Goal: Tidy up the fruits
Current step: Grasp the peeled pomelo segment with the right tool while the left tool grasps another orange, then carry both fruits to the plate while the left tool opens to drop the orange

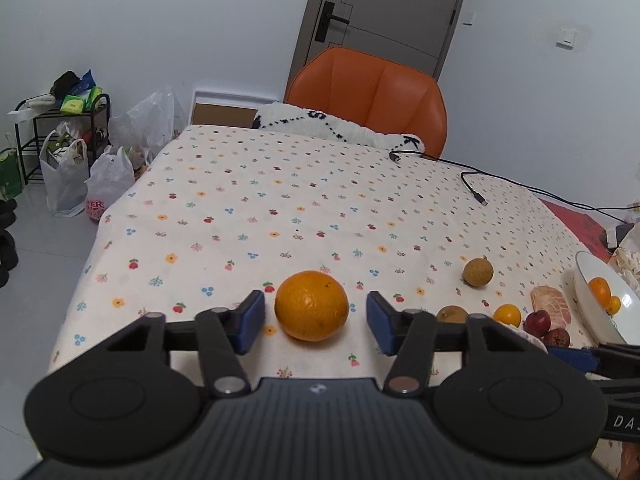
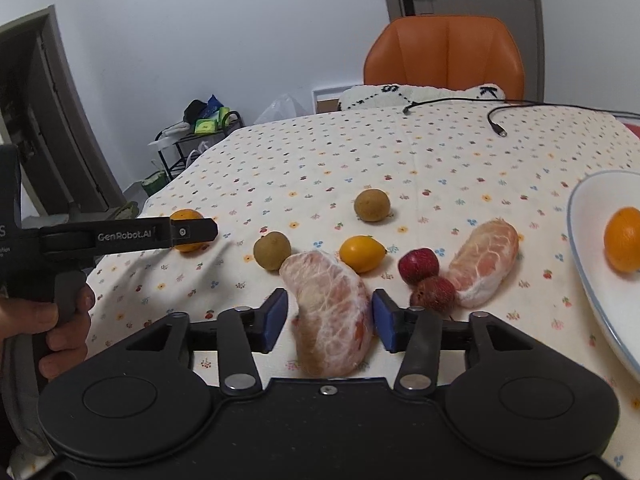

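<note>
The right tongs (image 2: pixel 330 316) stand spread around a peeled pomelo wedge (image 2: pixel 332 312) on the table (image 2: pixel 280 160), one pad about touching it; the soft flesh may tear or squash if squeezed hard. The left tongs (image 1: pixel 316 318) stand spread around an orange (image 1: pixel 312 306), pads clear of it, and a lopsided closing could roll it toward the table edge. Farther right, the plate (image 2: pixel 588 264) holds another orange, which a dropped fruit could knock.
</note>
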`<state>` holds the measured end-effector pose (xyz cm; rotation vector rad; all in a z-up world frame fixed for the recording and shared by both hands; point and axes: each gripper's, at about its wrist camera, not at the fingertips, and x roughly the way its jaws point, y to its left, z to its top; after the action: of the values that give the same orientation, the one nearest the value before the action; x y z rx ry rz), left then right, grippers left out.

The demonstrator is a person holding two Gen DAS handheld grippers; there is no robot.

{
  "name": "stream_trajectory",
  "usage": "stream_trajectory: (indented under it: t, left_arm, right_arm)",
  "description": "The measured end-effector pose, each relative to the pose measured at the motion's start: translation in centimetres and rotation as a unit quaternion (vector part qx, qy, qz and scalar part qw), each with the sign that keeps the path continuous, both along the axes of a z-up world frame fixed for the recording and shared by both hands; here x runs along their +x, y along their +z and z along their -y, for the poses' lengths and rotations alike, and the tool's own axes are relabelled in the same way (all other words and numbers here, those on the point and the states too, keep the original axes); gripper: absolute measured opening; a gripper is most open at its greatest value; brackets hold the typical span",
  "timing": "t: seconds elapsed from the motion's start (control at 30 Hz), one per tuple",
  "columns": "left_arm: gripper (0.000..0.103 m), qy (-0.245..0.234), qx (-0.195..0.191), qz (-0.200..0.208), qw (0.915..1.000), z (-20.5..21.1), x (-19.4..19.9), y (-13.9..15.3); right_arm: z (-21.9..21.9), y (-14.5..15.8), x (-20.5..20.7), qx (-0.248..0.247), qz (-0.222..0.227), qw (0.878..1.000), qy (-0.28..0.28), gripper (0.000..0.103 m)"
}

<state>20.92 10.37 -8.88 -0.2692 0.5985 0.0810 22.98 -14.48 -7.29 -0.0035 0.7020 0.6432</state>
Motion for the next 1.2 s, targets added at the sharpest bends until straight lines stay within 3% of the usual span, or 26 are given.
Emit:
stream_trajectory:
  t: [0.07, 0.13, 0.2, 0.23, 0.6, 1.2]
  left_arm:
    - [0.039, -0.001, -0.004, 0.000, 1.0000, -0.1, 0.0, 0.0]
    - [0.037, -0.002, -0.008, -0.002, 1.0000, -0.1, 0.0, 0.1]
    - [0.037, -0.004, -0.011, -0.002, 0.9999, 0.0, -0.2, 0.2]
    - [0.037, -0.005, -0.010, -0.002, 0.9999, 0.1, -0.4, 0.2]
    - [0.036, -0.019, -0.003, 0.013, 0.9997, 1.9, -2.1, 1.8]
    - [0.036, -0.064, 0.007, 0.053, 0.9965, 7.0, -3.3, 5.0]
  right_arm:
    - [-0.4, 0.0, -0.1, -0.009, 0.008, 1.000, 0.005, 0.053]
    - [-0.6, -0.1, -0.2, -0.015, 0.015, 1.000, 0.009, 0.054]
    - [-0.6, -0.1, -0.2, -0.019, 0.019, 1.000, 0.007, 0.048]
    - [-0.6, 0.0, -0.2, -0.027, 0.024, 0.999, 0.002, 0.038]
    - [1.5, 1.3, -1.6, 0.000, 0.025, 1.000, -0.003, 0.036]
    - [7.6, 4.1, -3.3, 0.028, 0.059, 0.996, -0.062, 0.036]
